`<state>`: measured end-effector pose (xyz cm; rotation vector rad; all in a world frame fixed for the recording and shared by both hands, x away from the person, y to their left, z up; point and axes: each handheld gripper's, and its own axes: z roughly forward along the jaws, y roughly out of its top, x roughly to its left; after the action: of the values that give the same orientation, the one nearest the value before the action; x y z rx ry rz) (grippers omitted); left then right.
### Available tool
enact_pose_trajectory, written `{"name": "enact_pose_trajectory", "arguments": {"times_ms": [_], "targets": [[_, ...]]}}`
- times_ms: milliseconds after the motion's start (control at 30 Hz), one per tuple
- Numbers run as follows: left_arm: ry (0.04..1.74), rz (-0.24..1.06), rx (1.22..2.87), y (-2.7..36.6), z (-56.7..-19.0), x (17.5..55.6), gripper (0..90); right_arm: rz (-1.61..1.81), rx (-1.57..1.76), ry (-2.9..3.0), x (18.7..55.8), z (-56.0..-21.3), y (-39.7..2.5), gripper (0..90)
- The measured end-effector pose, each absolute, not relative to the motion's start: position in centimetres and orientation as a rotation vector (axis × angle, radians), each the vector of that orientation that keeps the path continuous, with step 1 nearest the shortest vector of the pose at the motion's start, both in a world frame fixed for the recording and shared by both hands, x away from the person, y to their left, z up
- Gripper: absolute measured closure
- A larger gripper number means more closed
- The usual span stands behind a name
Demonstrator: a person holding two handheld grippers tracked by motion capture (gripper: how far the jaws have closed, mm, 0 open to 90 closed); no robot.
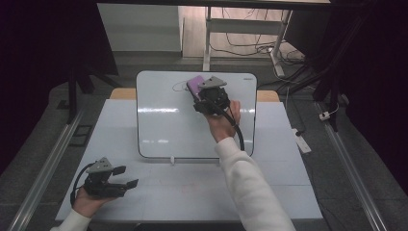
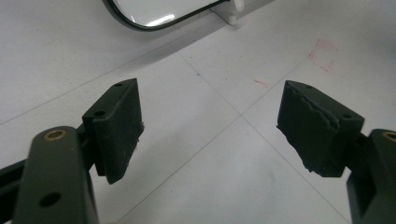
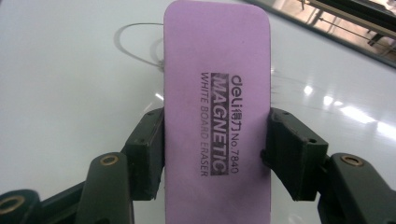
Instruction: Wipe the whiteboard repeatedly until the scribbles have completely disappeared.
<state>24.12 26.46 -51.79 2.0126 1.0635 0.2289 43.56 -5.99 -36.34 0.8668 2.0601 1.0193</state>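
A purple whiteboard eraser (image 3: pixel 217 112) printed "MAGNETIC WHITE BOARD ERASER" is clamped by its long sides in my right gripper (image 3: pixel 216 142). In the high view the right gripper (image 1: pixel 204 94) holds the eraser (image 1: pixel 193 84) against the upper middle of the whiteboard (image 1: pixel 159 120), beside a faint grey pen line (image 1: pixel 179 86). That line (image 3: pixel 135 46) curves past the eraser's top left in the right gripper view. My left gripper (image 1: pixel 126 176) rests low at the table's front left, open, nothing between its pads (image 2: pixel 119 126).
The whiteboard leans on small white feet (image 1: pixel 172 160) at the middle of the white table (image 1: pixel 284 183); its lower corner (image 2: pixel 154 21) is in the left gripper view. Faint red marks (image 2: pixel 324 56) dot the tabletop. Metal rails run along both table sides, with cables on the floor behind.
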Motion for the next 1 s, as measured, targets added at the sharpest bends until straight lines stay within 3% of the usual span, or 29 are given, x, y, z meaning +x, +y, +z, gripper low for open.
{"name": "enact_pose_trajectory", "arguments": {"times_ms": [667, 1000], "targets": [[1.068, 0.225, 2.006, 26.6, -51.8, 24.2, 22.8, 1.029, 0.915, 2.006, 44.5, -35.1, -8.5, 40.4], [1.069, 0.232, 2.0, 26.8, -51.7, 23.9, 22.8, 1.006, 0.897, 2.015, 44.6, -35.0, -6.6, 40.5]]}}
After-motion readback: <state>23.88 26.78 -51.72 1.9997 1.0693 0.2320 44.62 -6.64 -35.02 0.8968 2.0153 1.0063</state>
